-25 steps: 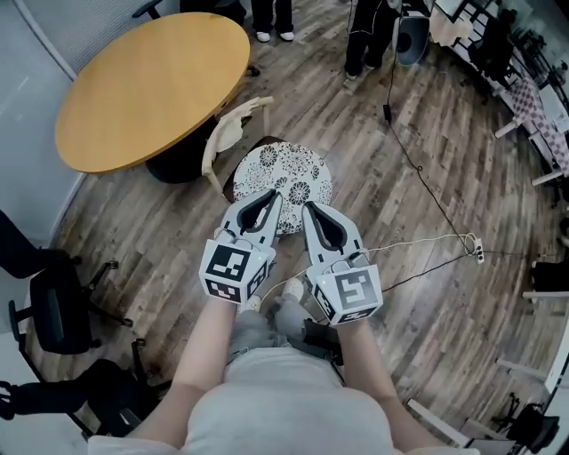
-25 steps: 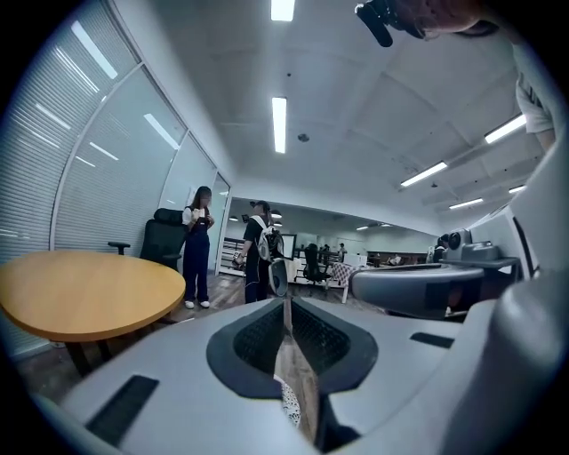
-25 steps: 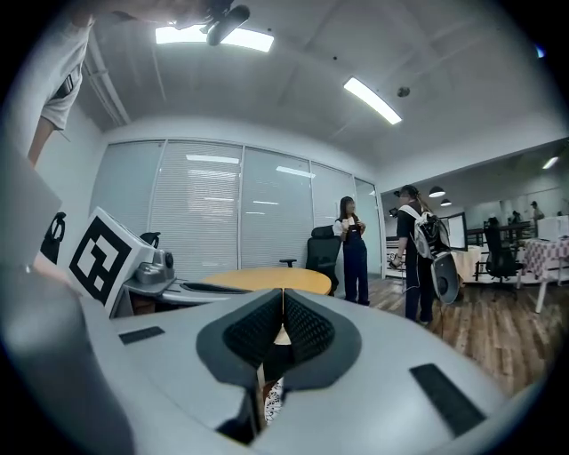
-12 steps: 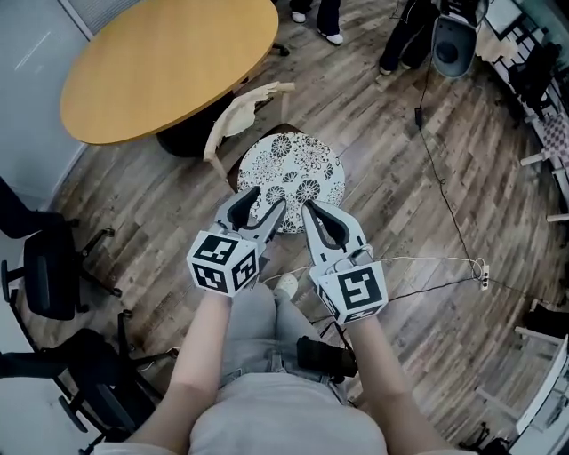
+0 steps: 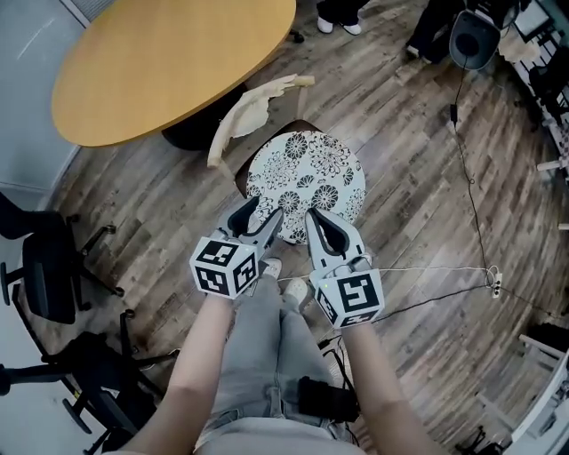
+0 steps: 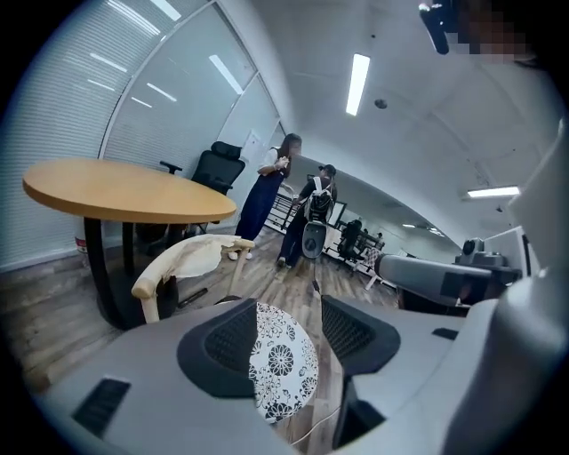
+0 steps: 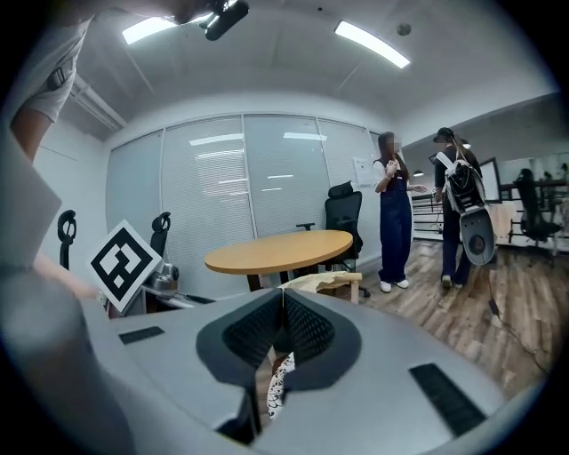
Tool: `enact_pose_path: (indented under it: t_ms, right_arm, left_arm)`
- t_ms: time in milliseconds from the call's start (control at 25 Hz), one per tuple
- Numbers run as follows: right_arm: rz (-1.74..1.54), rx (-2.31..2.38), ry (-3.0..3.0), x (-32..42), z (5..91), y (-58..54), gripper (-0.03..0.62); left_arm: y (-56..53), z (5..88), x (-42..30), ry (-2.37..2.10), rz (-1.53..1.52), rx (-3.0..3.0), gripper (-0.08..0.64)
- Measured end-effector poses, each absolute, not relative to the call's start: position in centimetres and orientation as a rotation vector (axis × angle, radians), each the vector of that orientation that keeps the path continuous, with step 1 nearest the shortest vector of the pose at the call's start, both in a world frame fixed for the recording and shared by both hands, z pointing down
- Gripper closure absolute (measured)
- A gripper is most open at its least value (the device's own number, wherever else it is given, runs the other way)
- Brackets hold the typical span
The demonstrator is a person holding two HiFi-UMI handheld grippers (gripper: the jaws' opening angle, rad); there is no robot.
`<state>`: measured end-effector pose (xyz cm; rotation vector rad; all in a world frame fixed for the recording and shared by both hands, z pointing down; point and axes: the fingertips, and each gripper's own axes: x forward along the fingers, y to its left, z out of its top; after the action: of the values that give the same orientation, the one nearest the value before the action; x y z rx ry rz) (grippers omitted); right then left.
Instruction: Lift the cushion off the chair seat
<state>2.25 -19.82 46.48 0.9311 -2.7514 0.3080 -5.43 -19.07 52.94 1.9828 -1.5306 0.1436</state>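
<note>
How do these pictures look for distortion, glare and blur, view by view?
Head view: evenly lit and sharp, the patterned cushion crisp, floor planks bowing towards the edges. Left gripper view: heavy fisheye with dark corners, a ceiling light strip blown out. Right gripper view: same fisheye, round table sharp, ceiling lights glaring.

In the head view the chair seat lies wholly under the cushion (image 5: 307, 173); of the chair, only the backrest (image 5: 253, 105) shows. The tips of the left claw (image 5: 264, 210) and the right claw (image 5: 313, 216) cover the cushion's near rim. The left claw's jaws have just been opening, with nothing pressed between them. In the left gripper view 1 jaw hides about half the cushion. In the right gripper view the closed jaws leave only a sliver of it. The head view's top edge cuts 2 bystanders (image 5: 340, 11) down to legs and shoes.
</note>
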Motion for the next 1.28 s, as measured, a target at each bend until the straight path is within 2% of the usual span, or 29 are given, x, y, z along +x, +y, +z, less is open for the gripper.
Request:
enact_pose_path:
  t_ms: [920,1280]
  right_arm:
    - [0.514,0.96,-2.59,-1.9,65.3,-24.8,0.565]
    - [0.556,0.933,-2.58,-2.9,70.6,-24.7,0.566]
  left_arm:
    - [-24.1,76.3,-14.0,-1.45,0.342,1.75,0.345]
    - [-26.0,83.0,-15.7,-1.462,0.371,1.688,0.345]
